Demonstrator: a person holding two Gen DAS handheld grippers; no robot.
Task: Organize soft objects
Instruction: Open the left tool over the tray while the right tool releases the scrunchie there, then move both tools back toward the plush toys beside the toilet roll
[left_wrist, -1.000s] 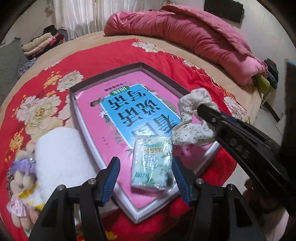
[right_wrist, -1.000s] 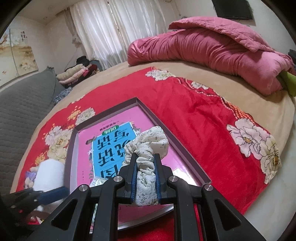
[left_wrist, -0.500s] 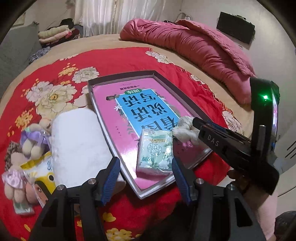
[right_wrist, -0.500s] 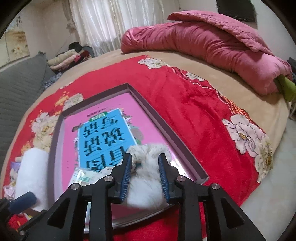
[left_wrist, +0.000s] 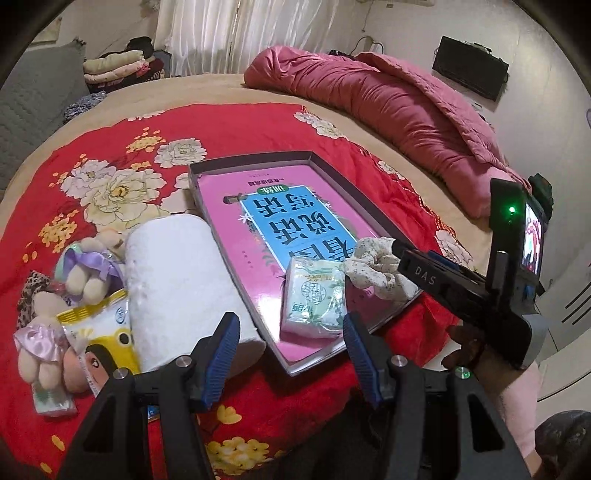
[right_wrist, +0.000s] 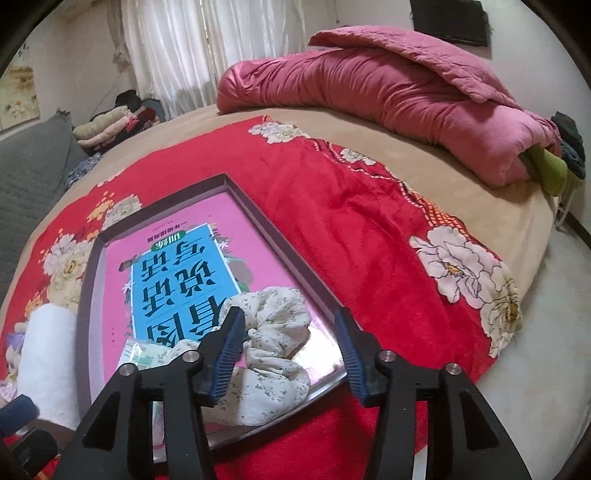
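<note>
Floral cotton scrunchie lies released in the tray's near corner between your spread right gripper; the white roll sits left of your empty left gripper (nearer arm), long axis pointing away.

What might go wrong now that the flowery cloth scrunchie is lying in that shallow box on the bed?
The cream floral fabric scrunchie lies at the near corner of the shallow grey-rimmed box, and the open right gripper straddles it, so pulling back carelessly could snag it and drag it out. It also overlaps the green plastic tissue pack, so nudging one may shift the other. The box sits on a soft red floral blanket near the bed's edge and might tip if pressed.
</note>
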